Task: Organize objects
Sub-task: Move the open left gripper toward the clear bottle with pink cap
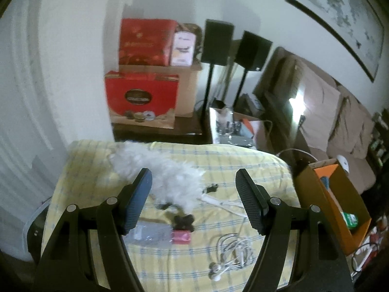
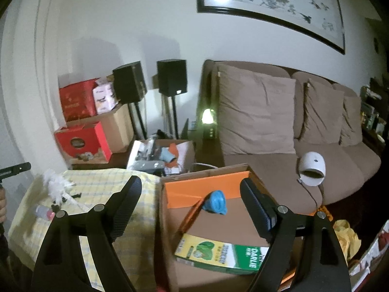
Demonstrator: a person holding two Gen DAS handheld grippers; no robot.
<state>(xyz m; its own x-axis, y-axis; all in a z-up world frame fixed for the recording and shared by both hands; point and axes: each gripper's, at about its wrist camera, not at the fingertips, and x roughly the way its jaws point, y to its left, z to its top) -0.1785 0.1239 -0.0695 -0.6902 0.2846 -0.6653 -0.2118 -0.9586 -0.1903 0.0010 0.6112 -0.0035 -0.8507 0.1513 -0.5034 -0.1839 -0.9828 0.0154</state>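
Note:
A yellow checked cloth covers the table. On it lie a white fluffy duster, a small black piece, a clear bottle with a pink cap, tangled white earphones and a white cable. My left gripper hovers open above these, with nothing between its fingers. To the right stands a cardboard box with an orange flap. It holds a blue object and a green toothpaste carton. My right gripper hangs open over this box, holding nothing.
A brown sofa with cushions lies behind the box, and a white round device rests on its seat. Two black speakers on stands, red gift boxes and another cluttered open carton stand beyond the table.

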